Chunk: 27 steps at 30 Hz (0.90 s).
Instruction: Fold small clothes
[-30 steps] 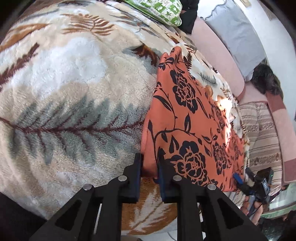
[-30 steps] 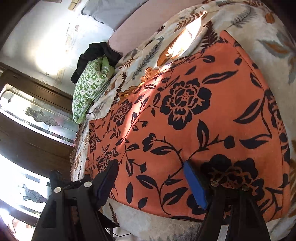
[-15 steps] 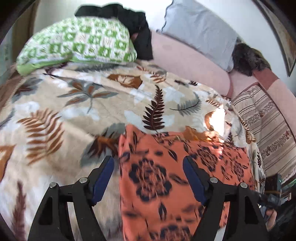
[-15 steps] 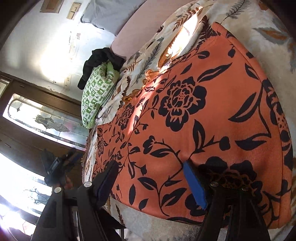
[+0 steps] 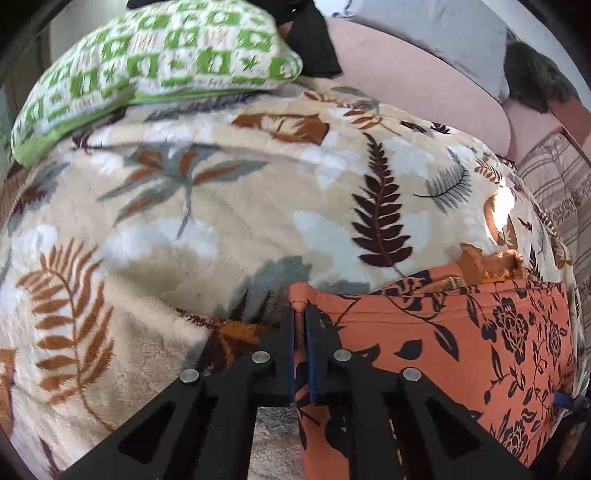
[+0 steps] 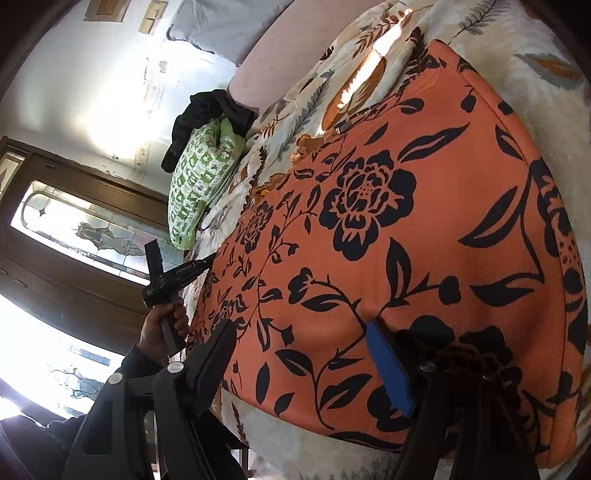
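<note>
L gripper: fingers pressing nearly together, pinching the far-left corner of the orange floral garment; a small nub of cloth is poking up past the tips. R gripper: fingers standing wide apart, gripping nothing; the blue-padded finger is sitting right at the cloth surface near its front edge, contact unclear; the other, dark finger is hanging off the garment's left side.

Garment is lying spread on the bed, on a beige plush blanket w/ fern-leaf print. In the R wrist view it is filling most of the frame, mostly flat, near edge running along the blanket's front. In the L wrist view its far edge is looking rumpled, w/ a bit of orange cloth bunching in a sun patch.

Further out: green-and-white patterned pillow resting at the blanket's far-left end, black clothing draped behind it, pink headboard cushion & a grey pillow beyond. In the R wrist view the person's left hand is gripping the L gripper's handle, w/ a stained-glass door behind.
</note>
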Each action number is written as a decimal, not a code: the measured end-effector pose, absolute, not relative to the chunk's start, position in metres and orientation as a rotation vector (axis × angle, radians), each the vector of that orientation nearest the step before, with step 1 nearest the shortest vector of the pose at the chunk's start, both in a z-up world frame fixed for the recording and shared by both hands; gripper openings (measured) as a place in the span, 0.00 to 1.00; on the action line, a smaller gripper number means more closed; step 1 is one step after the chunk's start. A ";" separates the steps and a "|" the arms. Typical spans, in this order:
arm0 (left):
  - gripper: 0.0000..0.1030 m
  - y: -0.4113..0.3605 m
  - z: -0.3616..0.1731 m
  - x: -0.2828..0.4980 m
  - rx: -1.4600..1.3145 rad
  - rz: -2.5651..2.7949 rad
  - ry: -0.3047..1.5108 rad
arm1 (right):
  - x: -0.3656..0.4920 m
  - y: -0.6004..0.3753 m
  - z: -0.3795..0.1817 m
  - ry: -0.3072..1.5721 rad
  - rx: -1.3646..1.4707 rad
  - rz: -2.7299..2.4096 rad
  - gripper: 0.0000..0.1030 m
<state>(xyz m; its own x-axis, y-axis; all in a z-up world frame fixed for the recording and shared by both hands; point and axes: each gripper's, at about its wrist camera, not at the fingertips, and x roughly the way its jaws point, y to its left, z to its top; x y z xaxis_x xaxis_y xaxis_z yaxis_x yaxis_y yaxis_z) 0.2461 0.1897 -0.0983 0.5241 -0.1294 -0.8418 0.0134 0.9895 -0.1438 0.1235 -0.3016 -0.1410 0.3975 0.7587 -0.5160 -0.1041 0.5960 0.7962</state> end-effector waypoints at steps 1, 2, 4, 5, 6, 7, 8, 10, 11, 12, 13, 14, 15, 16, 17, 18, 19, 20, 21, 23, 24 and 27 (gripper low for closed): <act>0.07 0.188 -0.092 0.241 -0.125 -0.099 1.005 | 0.123 -0.302 -0.141 1.024 0.765 0.616 0.74; 0.07 0.184 -0.083 0.235 -0.127 -0.122 0.988 | 0.123 -0.302 -0.140 1.026 0.769 0.612 0.74; 0.11 0.175 -0.066 0.220 -0.117 -0.152 0.958 | 0.123 -0.303 -0.135 1.041 0.783 0.601 0.74; 0.23 0.168 -0.058 0.209 -0.117 -0.180 0.938 | 0.123 -0.304 -0.129 1.039 0.787 0.601 0.74; 0.40 0.161 -0.050 0.196 -0.116 -0.210 0.916 | 0.124 -0.305 -0.120 1.014 0.785 0.607 0.74; 0.49 0.155 -0.045 0.185 -0.106 -0.226 0.901 | 0.126 -0.307 -0.110 0.982 0.783 0.618 0.74; 0.57 0.147 -0.041 0.172 -0.092 -0.236 0.882 | 0.132 -0.311 -0.099 0.951 0.782 0.626 0.74; 0.58 0.132 -0.040 0.155 -0.079 -0.264 0.878 | 0.153 -0.319 -0.084 0.914 0.787 0.614 0.74; 0.58 0.125 -0.043 0.148 -0.086 -0.281 0.882 | 0.169 -0.325 -0.080 0.901 0.803 0.606 0.74; 0.58 0.122 -0.047 0.143 -0.097 -0.290 0.889 | 0.185 -0.330 -0.080 0.898 0.832 0.604 0.74; 0.58 0.118 -0.052 0.140 -0.101 -0.294 0.901 | 0.202 -0.336 -0.086 0.911 0.875 0.603 0.74; 0.58 0.114 -0.058 0.138 -0.103 -0.294 0.914 | 0.221 -0.343 -0.096 0.935 0.913 0.593 0.74; 0.58 0.111 -0.067 0.138 -0.104 -0.287 0.933 | 0.237 -0.351 -0.105 0.952 0.930 0.559 0.74; 0.58 0.111 -0.076 0.140 -0.110 -0.272 0.955 | 0.251 -0.364 -0.119 0.968 0.945 0.493 0.74; 0.58 0.112 -0.086 0.143 -0.122 -0.255 0.986 | 0.260 -0.381 -0.136 0.980 0.981 0.405 0.74; 0.58 0.112 -0.093 0.143 -0.129 -0.241 1.013 | 0.264 -0.400 -0.157 0.976 1.096 0.348 0.72; 0.58 0.113 -0.097 0.142 -0.137 -0.230 1.020 | 0.263 -0.411 -0.169 0.950 1.228 0.350 0.69; 0.58 0.114 -0.096 0.139 -0.148 -0.233 1.001 | 0.260 -0.413 -0.164 0.931 1.253 0.353 0.69; 0.58 0.115 -0.095 0.138 -0.155 -0.234 0.992 | 0.256 -0.406 -0.149 0.921 1.165 0.361 0.71; 0.58 0.115 -0.092 0.137 -0.163 -0.219 1.005 | 0.246 -0.388 -0.122 0.923 1.007 0.387 0.72; 0.58 0.116 -0.091 0.136 -0.169 -0.208 1.004 | 0.238 -0.377 -0.112 0.931 0.974 0.412 0.72; 0.61 0.120 -0.083 0.126 -0.193 -0.170 0.992 | 0.204 -0.342 -0.092 0.935 0.899 0.515 0.72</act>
<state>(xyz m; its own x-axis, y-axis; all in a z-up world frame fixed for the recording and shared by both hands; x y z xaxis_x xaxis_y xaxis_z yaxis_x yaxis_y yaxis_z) 0.1261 0.1199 -0.0833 0.5364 -0.2295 -0.8121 0.0541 0.9697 -0.2382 0.2038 -0.3416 -0.0921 0.5169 0.7199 -0.4631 -0.0071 0.5446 0.8387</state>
